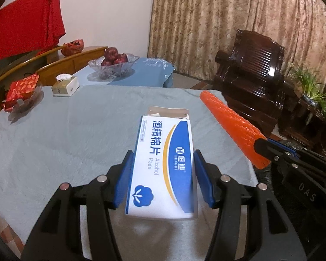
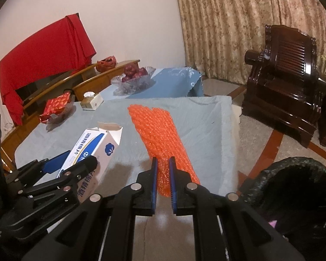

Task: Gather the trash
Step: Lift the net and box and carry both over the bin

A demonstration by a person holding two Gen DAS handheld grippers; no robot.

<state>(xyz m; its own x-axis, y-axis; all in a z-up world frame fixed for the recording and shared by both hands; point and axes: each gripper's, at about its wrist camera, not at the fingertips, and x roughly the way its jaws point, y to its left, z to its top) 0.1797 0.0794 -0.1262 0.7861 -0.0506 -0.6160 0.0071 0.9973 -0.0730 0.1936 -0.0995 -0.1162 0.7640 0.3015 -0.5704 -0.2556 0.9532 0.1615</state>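
Left tongs point(image 1: 163, 174) level, clenched on the alcohol-pads box point(image 1: 163, 163) — right tongs point(image 2: 163, 182) pinching orange bubble wrap point(image 2: 163, 139).

Light level: indoor, moderate, warm cast; source out of frame, seemingly overhead
Shadows: soft patch under the alcohol pad box point(image 1: 163, 163) on the grey table cloth point(image 1: 54, 141); faint one beneath the glass fruit bowl point(image 1: 113, 65)
Glare: bright spots on the dark wooden armchair point(image 2: 286, 76); sheen on the orange bubble wrap point(image 2: 160, 134)
Distortion: strong fisheye; curtain point(image 1: 239, 21) and table edges bow; black vignette in corners
Focus: centre fairly sharp, box print legible; periphery soft
Dark zones: bin liner point(image 2: 293, 187) interior nearly featureless
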